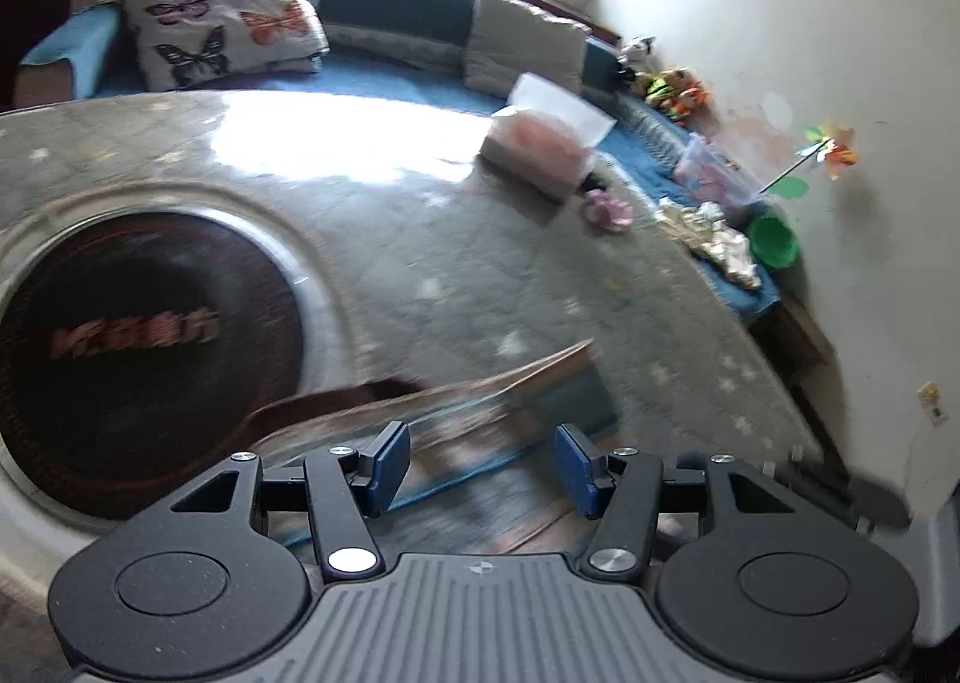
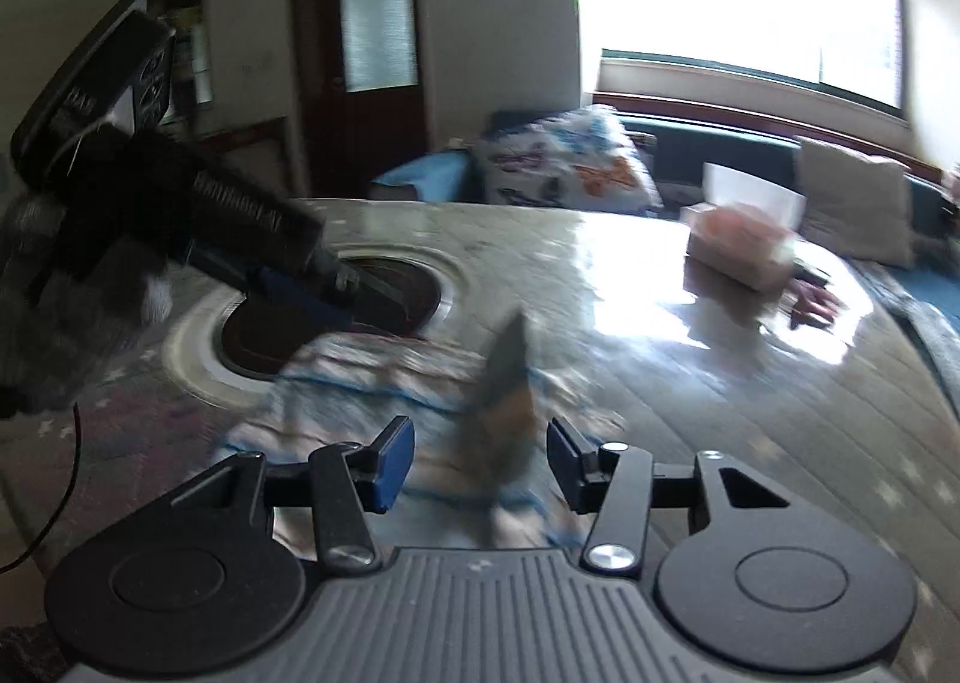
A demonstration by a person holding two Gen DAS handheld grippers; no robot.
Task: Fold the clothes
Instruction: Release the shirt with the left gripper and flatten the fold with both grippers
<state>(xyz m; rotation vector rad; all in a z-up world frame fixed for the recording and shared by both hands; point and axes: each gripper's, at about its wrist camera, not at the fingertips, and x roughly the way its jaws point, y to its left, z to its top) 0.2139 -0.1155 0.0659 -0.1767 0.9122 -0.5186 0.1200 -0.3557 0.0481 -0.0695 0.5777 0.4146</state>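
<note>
Both grippers, left (image 1: pixel 483 464) and right (image 2: pixel 480 464), are held wide open with nothing gripped, above the blurred cloth (image 2: pixel 384 377) beside the table's dark round plate (image 1: pixel 132 347).

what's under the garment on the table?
The garment lies on the patterned table, its far edge overlapping the round dark inset and its pale rim. Whatever else sits beneath is covered.
</note>
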